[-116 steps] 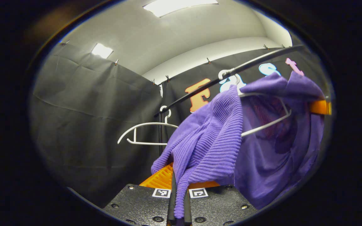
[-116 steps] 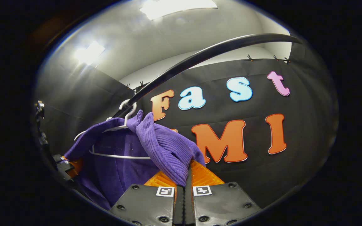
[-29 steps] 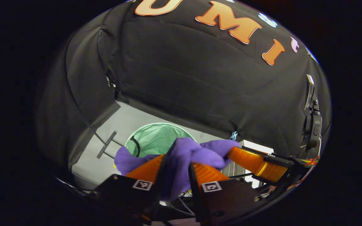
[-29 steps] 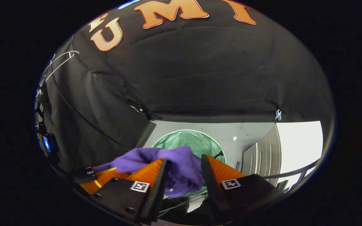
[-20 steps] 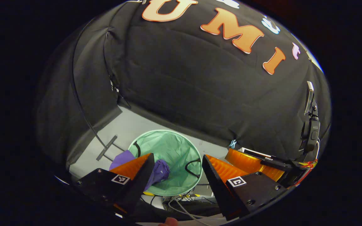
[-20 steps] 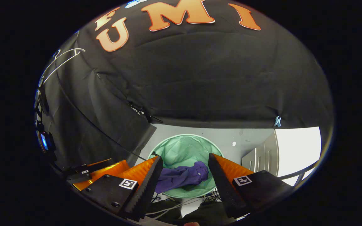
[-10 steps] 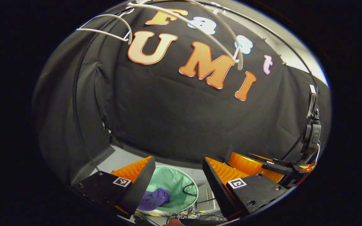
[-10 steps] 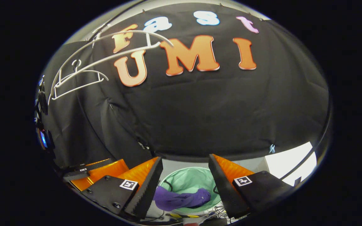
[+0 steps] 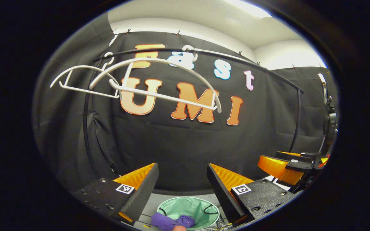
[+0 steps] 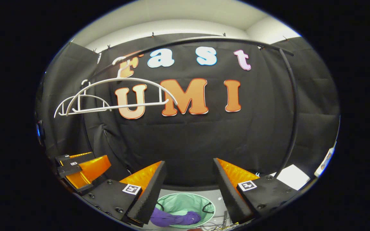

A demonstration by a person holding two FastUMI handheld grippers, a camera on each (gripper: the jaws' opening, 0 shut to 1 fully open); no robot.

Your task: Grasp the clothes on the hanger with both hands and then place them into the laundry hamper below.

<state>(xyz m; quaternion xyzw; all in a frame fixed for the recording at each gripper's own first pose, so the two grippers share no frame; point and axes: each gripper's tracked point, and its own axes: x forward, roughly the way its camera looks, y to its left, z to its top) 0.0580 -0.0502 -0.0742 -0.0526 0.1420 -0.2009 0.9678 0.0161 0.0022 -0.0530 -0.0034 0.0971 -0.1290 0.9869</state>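
Right gripper view: crumpled purple clothes

Both gripper views face the booth wall from above, sharing hangers and hamper.

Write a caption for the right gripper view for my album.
Open tool above a green laundry hamper holding the purple garment, with bare white hangers on the rail.

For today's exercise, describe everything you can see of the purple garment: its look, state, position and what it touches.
The purple garment lies crumpled in a loose heap inside the pale green laundry hamper, low on the floor. It looks like soft knit cloth, bunched rather than folded, resting against the hamper's near side; one end seems to drape over the rim. Both the left gripper and the right gripper are open above it, touching nothing.
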